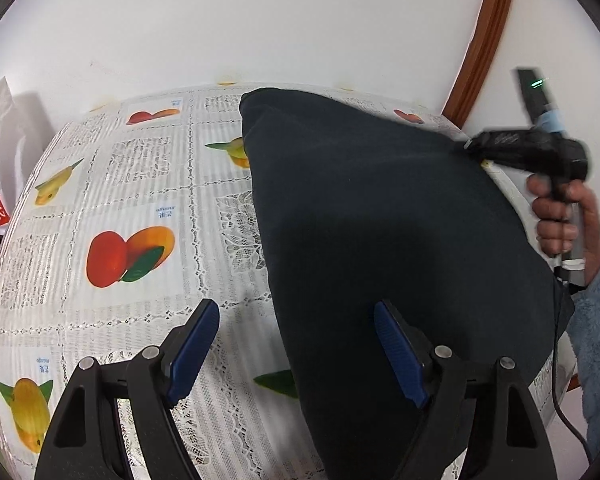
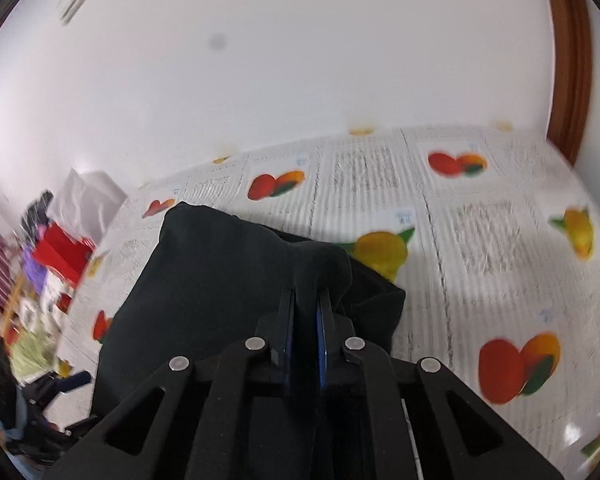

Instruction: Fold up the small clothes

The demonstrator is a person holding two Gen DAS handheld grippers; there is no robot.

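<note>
Fruit-print tablecloth (image 1: 132,208) has the dark garment (image 1: 380,220) spread across it, barely folded. Right gripper (image 2: 306,304) pinches its edge; left gripper (image 1: 296,344) hovers wide open, holding nothing.

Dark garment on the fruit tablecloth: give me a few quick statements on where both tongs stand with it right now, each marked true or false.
1. The right tongs are shut on a bunched fold of the dark garment. True.
2. The left tongs are clamped on the garment's edge. False: they are open, one finger over the fruit tablecloth and one over the cloth, gripping nothing.
3. The garment lies on the tablecloth. True.
4. The garment is white. False: it is very dark, near black.
5. In the left wrist view, the person's hand holding the right tongs is at the garment's right side. True.
</note>
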